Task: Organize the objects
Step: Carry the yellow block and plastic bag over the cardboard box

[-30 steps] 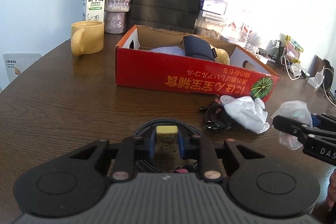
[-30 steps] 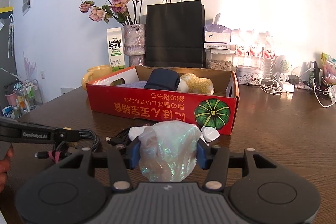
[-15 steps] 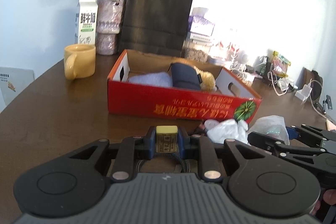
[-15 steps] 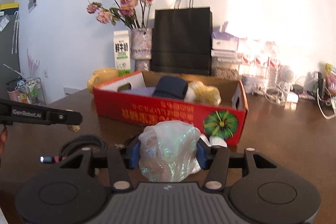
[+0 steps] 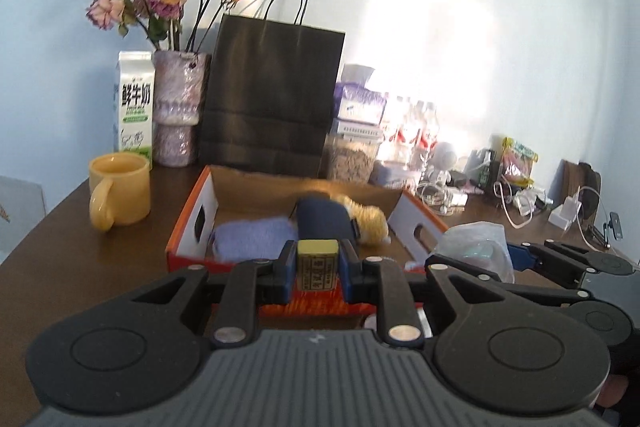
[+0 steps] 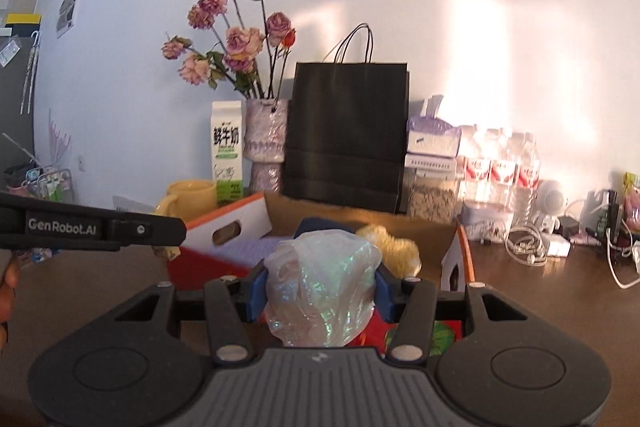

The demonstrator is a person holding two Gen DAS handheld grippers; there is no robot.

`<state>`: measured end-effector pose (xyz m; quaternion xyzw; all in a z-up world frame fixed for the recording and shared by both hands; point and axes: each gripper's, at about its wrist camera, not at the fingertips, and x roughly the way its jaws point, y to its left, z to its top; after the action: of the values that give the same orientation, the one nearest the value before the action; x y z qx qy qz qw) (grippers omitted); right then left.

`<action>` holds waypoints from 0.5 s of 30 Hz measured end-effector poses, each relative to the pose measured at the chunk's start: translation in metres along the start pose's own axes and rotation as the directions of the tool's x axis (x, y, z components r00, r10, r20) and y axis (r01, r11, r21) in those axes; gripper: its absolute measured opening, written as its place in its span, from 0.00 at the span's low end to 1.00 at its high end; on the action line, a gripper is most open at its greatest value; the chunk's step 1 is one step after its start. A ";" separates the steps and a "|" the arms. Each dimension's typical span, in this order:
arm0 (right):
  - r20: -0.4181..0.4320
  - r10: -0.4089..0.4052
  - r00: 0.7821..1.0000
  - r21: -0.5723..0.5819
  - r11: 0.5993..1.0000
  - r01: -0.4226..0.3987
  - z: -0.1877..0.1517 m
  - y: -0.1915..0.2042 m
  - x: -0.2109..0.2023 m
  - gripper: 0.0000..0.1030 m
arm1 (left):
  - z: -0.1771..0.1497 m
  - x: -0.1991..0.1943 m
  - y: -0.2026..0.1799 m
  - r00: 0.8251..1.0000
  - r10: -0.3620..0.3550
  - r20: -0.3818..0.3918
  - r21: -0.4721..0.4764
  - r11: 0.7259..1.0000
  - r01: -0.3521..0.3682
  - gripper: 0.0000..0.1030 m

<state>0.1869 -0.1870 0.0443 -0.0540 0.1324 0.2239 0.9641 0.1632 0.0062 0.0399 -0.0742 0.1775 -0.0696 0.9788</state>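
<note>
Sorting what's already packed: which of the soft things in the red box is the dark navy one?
The navy pouch in the middle of the red box. A pale lavender cloth lies on its left and a fluffy yellow item on its right.

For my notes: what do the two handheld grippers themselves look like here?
Both match: black linkage arms with silver pivot pins, blue pads on the fingers, two round black discs and a ribbed grey housing. The left gripper carries white "GenRobot.AI" lettering along its side in the right wrist view. The right gripper shows no lettering here. No sleeves or cables visible.
</note>
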 end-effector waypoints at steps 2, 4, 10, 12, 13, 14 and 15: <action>0.012 -0.007 1.000 0.002 1.000 0.007 0.007 -0.004 0.007 0.49 | 0.006 0.006 0.000 1.000 0.000 0.013 -0.003 1.000 0.000 0.21; 0.025 -0.016 1.000 0.006 1.000 0.016 0.014 -0.008 0.016 0.49 | 0.012 0.013 0.001 1.000 0.003 0.022 -0.006 1.000 -0.003 0.21; 0.029 -0.041 0.999 0.032 0.999 0.040 0.028 -0.022 0.049 0.49 | 0.027 0.042 0.009 0.999 0.015 0.032 -0.028 1.000 -0.014 0.21; 0.023 -0.047 0.999 0.038 0.998 0.047 0.030 -0.026 0.061 0.49 | 0.031 0.054 0.011 1.000 0.013 0.027 -0.043 0.999 -0.012 0.21; 0.018 -0.050 0.999 0.040 0.998 0.049 0.031 -0.027 0.067 0.49 | 0.032 0.060 0.012 1.000 0.013 0.025 -0.046 0.999 -0.012 0.21; 0.014 -0.051 0.999 0.041 0.998 0.051 0.032 -0.029 0.074 0.49 | 0.034 0.065 0.012 1.000 0.013 0.024 -0.045 0.999 -0.012 0.21; 0.011 -0.053 0.999 0.040 0.998 0.052 0.032 -0.030 0.080 0.49 | 0.035 0.071 0.012 1.000 0.013 0.022 -0.045 0.999 -0.012 0.21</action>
<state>0.2766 -0.1753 0.0545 -0.0370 0.1294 0.1961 0.9713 0.2429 0.0109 0.0469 -0.0956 0.1685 -0.0585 0.9793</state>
